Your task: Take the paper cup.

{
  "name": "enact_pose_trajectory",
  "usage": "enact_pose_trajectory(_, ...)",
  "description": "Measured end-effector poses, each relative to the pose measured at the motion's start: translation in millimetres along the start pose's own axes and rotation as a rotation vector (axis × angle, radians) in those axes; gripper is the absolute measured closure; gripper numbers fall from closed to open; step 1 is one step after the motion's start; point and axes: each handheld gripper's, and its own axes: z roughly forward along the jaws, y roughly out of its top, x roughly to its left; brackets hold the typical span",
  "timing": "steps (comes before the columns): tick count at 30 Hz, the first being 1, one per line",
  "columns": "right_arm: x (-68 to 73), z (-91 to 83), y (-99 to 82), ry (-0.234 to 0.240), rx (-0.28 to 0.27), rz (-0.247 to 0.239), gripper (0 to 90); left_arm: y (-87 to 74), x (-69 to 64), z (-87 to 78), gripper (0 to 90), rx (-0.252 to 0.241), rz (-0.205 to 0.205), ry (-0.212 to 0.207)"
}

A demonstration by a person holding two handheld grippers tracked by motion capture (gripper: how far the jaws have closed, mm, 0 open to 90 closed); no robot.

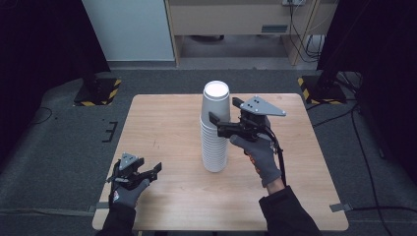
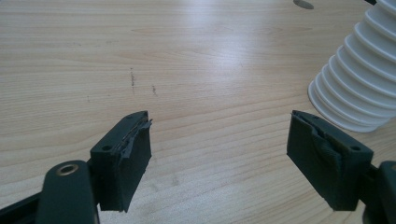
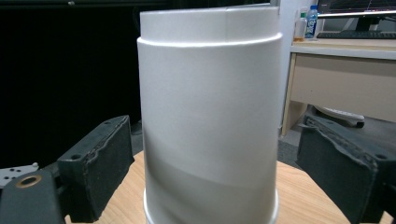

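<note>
A tall stack of white paper cups (image 1: 215, 142) stands upside down in the middle of the wooden table (image 1: 162, 123). My right gripper (image 1: 223, 110) is open, with one jaw on each side of the top cup (image 3: 210, 116) and a gap on both sides; in the right gripper view (image 3: 210, 154) the pads stand apart from its wall. My left gripper (image 1: 150, 166) is open low over the table's front left, holding nothing. The left gripper view (image 2: 219, 140) has bare wood between the jaws and the stack's lower rims (image 2: 359, 84) at the right.
Two black stands with yellow-and-black striped bases (image 1: 98, 91) (image 1: 319, 88) sit on the grey floor beyond the table's far corners. Cables (image 1: 364, 147) trail on the right floor. A desk (image 3: 345, 70) with a bottle (image 3: 310, 21) stands behind.
</note>
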Motion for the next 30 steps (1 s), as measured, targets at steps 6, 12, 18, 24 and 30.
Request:
enact_pose_trajectory(6,1.8,12.1,-1.5,-0.004,0.013,-0.004,10.8,0.1,-0.9,0.9,20.5,0.004,0.007,-0.005)
enact_pose_trajectory(12,2.5,20.9,-2.7,-0.010,0.023,-0.002,10.7,0.4,-1.2,1.6,20.5,0.005,0.008,-0.005)
enact_pose_trajectory(18,3.2,29.0,-3.5,-0.018,0.028,0.000,10.7,0.3,-1.0,2.0,20.5,0.007,0.005,-0.007)
enact_pose_trajectory(24,4.8,34.8,-5.3,-0.032,0.039,-0.010,12.1,0.4,-0.7,2.4,20.3,0.007,0.006,-0.007)
enact_pose_trajectory(30,5.4,34.8,-4.9,-0.040,0.034,-0.006,13.6,0.3,-1.0,2.0,20.3,0.008,0.006,-0.006)
